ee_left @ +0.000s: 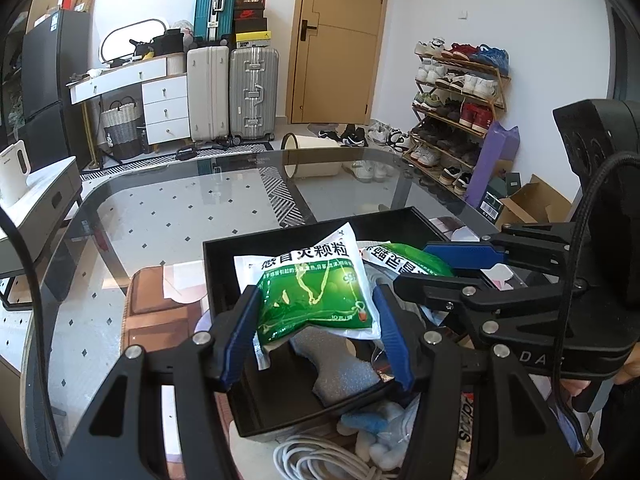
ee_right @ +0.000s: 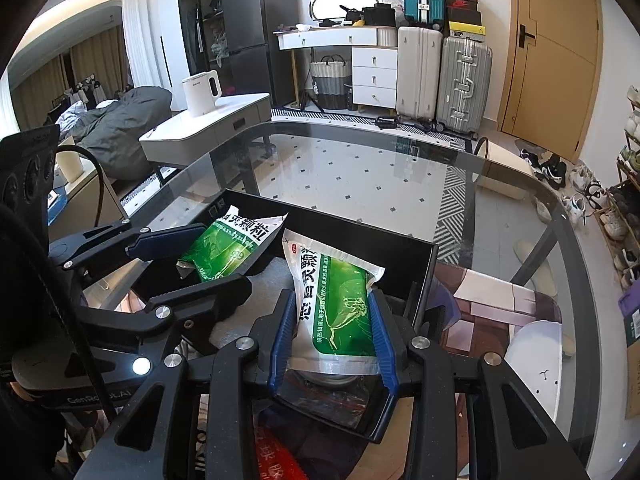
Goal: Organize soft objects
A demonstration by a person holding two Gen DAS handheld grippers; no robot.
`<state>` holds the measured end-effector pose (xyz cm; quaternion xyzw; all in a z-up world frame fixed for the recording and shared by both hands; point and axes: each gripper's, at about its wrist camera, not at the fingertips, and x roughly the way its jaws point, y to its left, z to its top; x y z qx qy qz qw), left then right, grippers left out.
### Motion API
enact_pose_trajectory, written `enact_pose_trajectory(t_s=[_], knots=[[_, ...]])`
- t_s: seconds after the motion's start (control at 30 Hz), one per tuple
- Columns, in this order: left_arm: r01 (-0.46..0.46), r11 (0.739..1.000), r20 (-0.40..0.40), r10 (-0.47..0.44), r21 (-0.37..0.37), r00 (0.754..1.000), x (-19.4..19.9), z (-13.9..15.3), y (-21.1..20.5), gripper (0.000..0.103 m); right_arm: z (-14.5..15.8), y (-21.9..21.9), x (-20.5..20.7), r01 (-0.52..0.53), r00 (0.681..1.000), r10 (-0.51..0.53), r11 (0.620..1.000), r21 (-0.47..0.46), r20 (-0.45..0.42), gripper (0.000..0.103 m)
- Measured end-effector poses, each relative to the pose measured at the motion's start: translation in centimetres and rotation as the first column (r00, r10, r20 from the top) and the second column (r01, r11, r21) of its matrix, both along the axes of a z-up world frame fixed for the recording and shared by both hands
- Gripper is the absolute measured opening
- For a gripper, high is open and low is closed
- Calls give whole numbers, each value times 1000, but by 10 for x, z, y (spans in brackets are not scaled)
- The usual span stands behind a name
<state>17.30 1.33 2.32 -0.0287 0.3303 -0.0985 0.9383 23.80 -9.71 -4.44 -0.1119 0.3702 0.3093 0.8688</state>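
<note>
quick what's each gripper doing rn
Left gripper: shut on a green packet over the black tray.
Right gripper: shut on a second green packet.

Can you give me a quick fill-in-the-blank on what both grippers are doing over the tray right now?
1. Each gripper grips a ____ and white sachet.
2. The left gripper and right gripper both hold their sachets over the ____ tray.
3. The tray sits on a table with a ____ top.
4. Under the left sachet lies a grey ____ pad.

Missing: green; black; glass; foam
</note>
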Motion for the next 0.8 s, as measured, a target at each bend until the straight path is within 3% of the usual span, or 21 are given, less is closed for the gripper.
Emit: enact_pose_trajectory(t_s=[0.23,0.4,0.8], knots=[[0,999,6,0,35,1000,1,-2,-4,57,-4,4,5,-6,1000,6,1000,-25,4,37],[9,995,10,-10,102,1000,0,-5,-11,57,-6,7,6,-15,1000,16,999,-49,16,37],[25,995,3,-25,93,1000,1,-5,-13,58,-9,8,7,-18,998,21,998,-56,53,40]])
